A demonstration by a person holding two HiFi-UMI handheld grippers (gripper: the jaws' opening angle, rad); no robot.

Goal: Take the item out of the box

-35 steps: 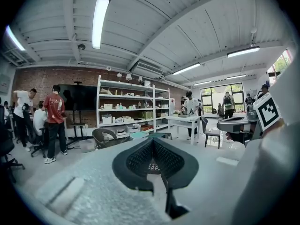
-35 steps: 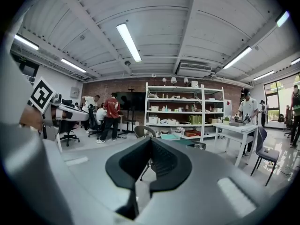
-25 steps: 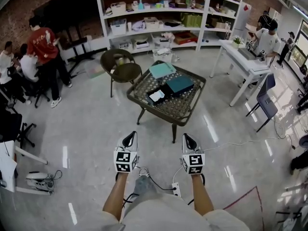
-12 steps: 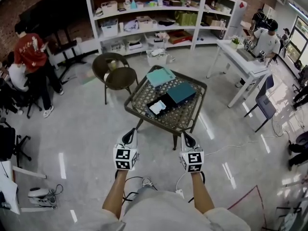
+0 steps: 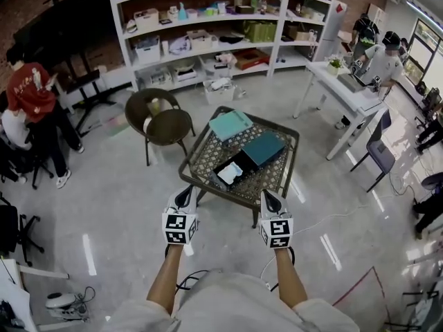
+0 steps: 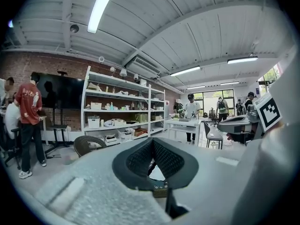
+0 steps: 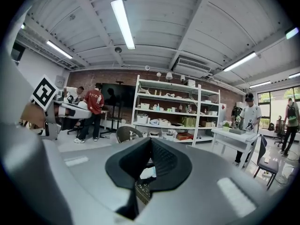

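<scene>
The black box (image 5: 243, 162) lies slanting up-right on the table (image 5: 204, 154), while left tongs (image 5: 185, 198) and right tongs (image 5: 268, 199) hover short of it, both closed and empty.

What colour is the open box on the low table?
The open box is black, with a white item inside; the head view shows it best.

My feed shows a glossy floor (image 5: 118, 185) mirroring the lights. The surface (image 5: 206, 158) has a rough woven top, and the box (image 5: 246, 161) is matt black. The left claw (image 5: 184, 198) and right claw (image 5: 270, 200) are smooth grey plastic with dimpled dark pads (image 6: 169, 161).
</scene>
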